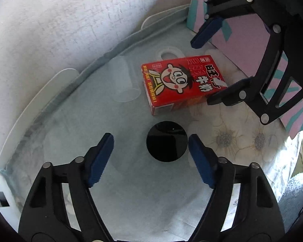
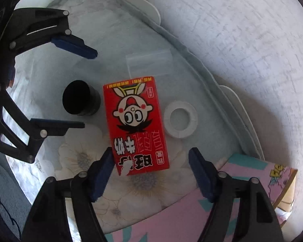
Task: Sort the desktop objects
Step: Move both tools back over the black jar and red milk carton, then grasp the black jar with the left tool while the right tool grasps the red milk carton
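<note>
A red milk carton (image 1: pixel 179 84) (image 2: pixel 135 125) lies flat on the flowered cloth. My right gripper (image 2: pixel 151 153) (image 1: pixel 202 72) points down over the carton's near end, jaws open; its left finger sits at the carton's edge and its right finger stands clear. A black cylinder (image 1: pixel 166 141) (image 2: pixel 78 97) stands upright beside the carton. My left gripper (image 1: pixel 151 141) (image 2: pixel 88 89) is open around the cylinder, which sits close to the right finger and far from the left one. Neither gripper holds anything.
A clear plastic cup (image 1: pixel 125 80) (image 2: pixel 149 64) lies on its side next to the carton. A white tape ring (image 1: pixel 169 53) (image 2: pixel 180 119) lies beyond it. A pink box (image 1: pixel 242 46) (image 2: pixel 171 217) stands close by. The curved white rim (image 1: pixel 56 84) (image 2: pixel 143 4) borders a white wall.
</note>
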`<move>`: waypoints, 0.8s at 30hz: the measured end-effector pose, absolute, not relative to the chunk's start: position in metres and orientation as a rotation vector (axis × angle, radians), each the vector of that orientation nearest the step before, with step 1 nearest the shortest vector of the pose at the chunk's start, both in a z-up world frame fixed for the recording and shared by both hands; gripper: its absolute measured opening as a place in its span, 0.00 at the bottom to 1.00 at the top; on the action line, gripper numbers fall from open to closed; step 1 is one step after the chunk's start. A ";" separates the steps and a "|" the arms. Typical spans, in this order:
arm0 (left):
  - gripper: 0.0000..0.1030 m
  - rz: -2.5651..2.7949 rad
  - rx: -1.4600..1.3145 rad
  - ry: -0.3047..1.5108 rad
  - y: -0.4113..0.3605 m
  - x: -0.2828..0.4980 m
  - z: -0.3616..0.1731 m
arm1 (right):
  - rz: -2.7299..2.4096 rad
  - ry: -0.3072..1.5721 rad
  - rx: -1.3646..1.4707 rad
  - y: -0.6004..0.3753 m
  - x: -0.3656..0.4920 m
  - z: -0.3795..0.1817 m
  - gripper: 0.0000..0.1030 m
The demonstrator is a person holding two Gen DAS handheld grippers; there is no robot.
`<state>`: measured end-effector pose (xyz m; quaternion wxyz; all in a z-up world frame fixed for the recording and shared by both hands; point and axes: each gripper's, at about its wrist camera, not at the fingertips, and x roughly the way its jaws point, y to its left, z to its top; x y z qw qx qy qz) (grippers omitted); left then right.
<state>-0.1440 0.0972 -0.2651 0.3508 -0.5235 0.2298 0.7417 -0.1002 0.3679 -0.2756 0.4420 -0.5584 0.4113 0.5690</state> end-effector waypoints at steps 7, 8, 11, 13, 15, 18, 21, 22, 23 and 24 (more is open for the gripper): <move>0.31 1.896 -1.326 0.613 0.097 -0.138 -0.262 | 1.448 1.098 -1.384 0.366 -0.112 -0.281 0.44; 0.31 1.895 -1.329 0.615 0.097 -0.139 -0.262 | 1.446 1.102 -1.373 0.365 -0.113 -0.280 0.44; 0.31 1.886 -1.331 0.609 0.094 -0.139 -0.260 | 1.440 1.107 -1.345 0.364 -0.115 -0.279 0.44; 0.31 1.882 -1.333 0.611 0.093 -0.138 -0.259 | 1.429 1.109 -1.337 0.362 -0.116 -0.277 0.44; 0.31 1.878 -1.344 0.605 0.090 -0.138 -0.257 | 1.421 1.111 -1.327 0.359 -0.118 -0.275 0.44; 0.31 1.880 -1.354 0.596 0.085 -0.136 -0.252 | 1.404 1.118 -1.309 0.355 -0.119 -0.269 0.44; 0.31 1.885 -1.352 0.589 0.079 -0.132 -0.243 | 1.385 1.123 -1.278 0.348 -0.119 -0.260 0.44; 0.31 1.889 -1.350 0.589 0.076 -0.131 -0.239 | 1.383 1.127 -1.269 0.346 -0.119 -0.258 0.44; 0.31 1.889 -1.350 0.588 0.074 -0.130 -0.236 | 1.380 1.131 -1.255 0.342 -0.120 -0.254 0.44; 0.31 1.890 -1.351 0.588 0.073 -0.129 -0.233 | 1.375 1.133 -1.248 0.339 -0.120 -0.252 0.44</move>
